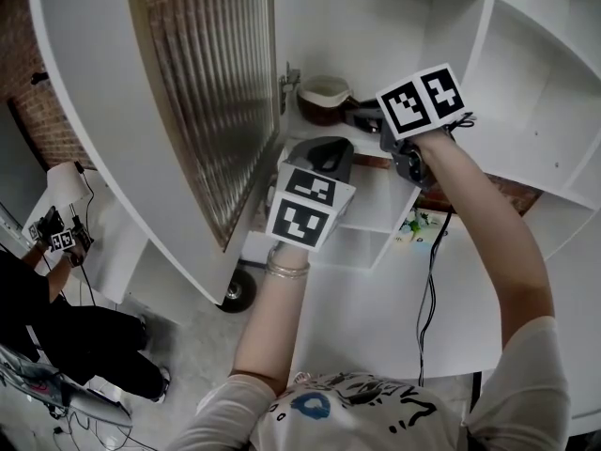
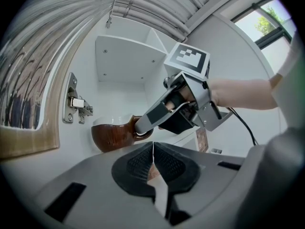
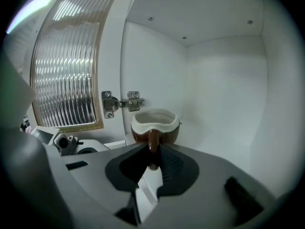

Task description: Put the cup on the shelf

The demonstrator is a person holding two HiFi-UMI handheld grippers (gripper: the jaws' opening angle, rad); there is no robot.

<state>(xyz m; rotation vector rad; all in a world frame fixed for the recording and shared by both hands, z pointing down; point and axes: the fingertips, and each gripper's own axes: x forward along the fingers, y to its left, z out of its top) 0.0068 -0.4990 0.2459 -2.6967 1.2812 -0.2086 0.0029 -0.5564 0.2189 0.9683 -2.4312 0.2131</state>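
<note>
In the head view, one cup point(image 1: 324, 97) is seen inside the cupboard point(image 1: 376, 26) with two tools close by; in the left gripper view, the left tool point(image 2: 153, 151) is shown closed and empty; in the right gripper view, the cup's handle is clamped by the right tool point(image 3: 152, 151).

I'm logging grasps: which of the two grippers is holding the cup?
The right gripper, its jaws closed on the brown handle of the cup; the left gripper is shut on nothing.
</note>
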